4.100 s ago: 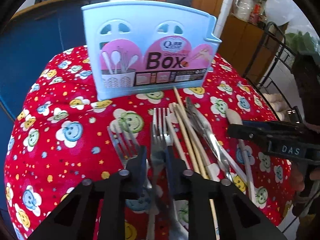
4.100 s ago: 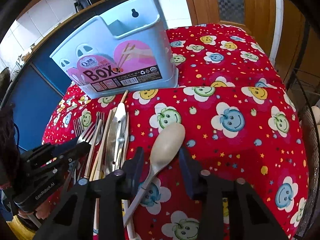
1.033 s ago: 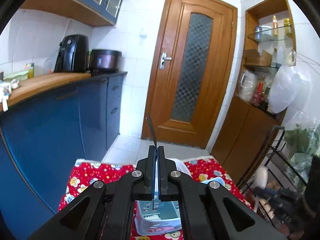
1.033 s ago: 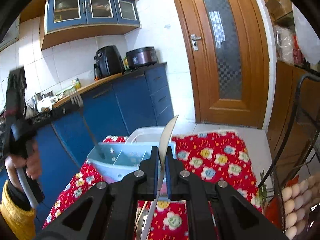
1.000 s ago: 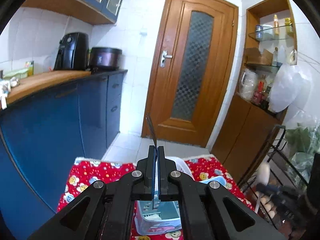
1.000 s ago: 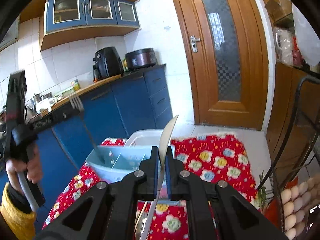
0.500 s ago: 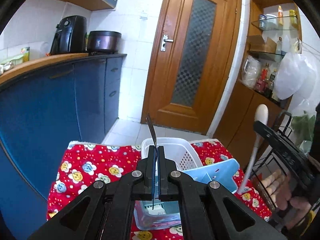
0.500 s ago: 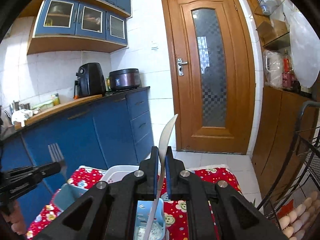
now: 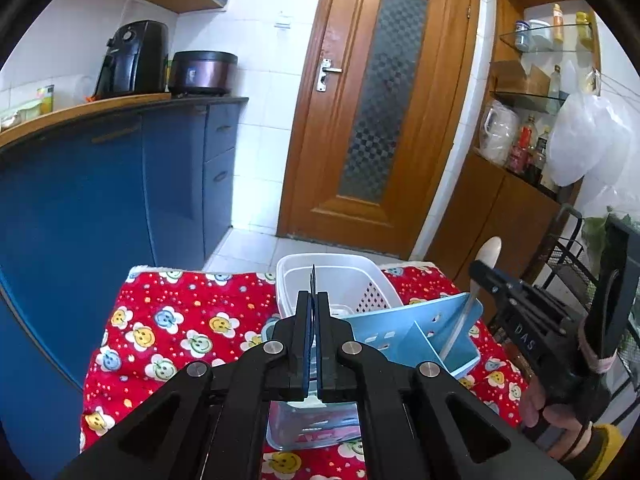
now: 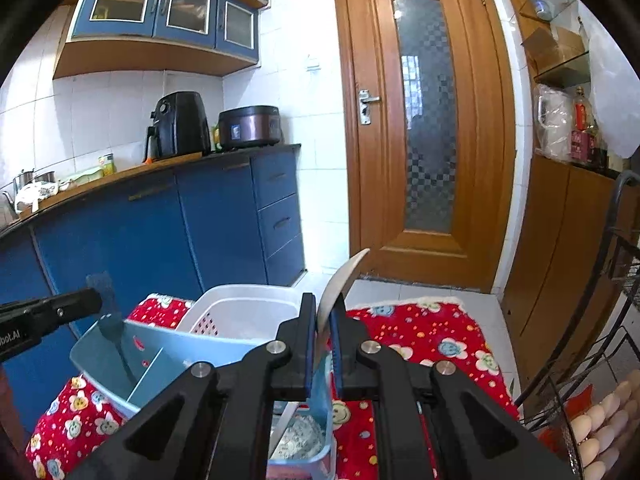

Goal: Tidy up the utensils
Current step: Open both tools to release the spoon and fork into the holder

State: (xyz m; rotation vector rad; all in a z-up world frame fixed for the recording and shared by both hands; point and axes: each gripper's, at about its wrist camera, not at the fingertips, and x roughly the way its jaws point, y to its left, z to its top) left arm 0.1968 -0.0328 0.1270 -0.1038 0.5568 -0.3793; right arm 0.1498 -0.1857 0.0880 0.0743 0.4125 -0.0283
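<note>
My left gripper [image 9: 312,304] is shut on a metal fork [image 9: 313,280] seen edge-on, held upright over the light blue utensil box [image 9: 420,340]. In the right wrist view the fork [image 10: 105,312] reaches down into the box's left compartment [image 10: 132,364]. My right gripper [image 10: 321,312] is shut on a pale wooden spoon [image 10: 340,280], bowl up, with its handle [image 10: 284,420] down in the box's right end. The spoon [image 9: 486,256] and right gripper [image 9: 520,312] also show in the left wrist view.
A white plastic basket [image 9: 332,280] stands just behind the box on the red flowered tablecloth [image 9: 168,320]. Blue cabinets [image 10: 140,248] are at the left, a wooden door [image 10: 424,120] behind. A wire rack with eggs [image 10: 600,432] is at the right.
Both grippers have come down toward the box. The fork tip and the spoon handle now sit inside its compartments; half a second ago they were above it.
</note>
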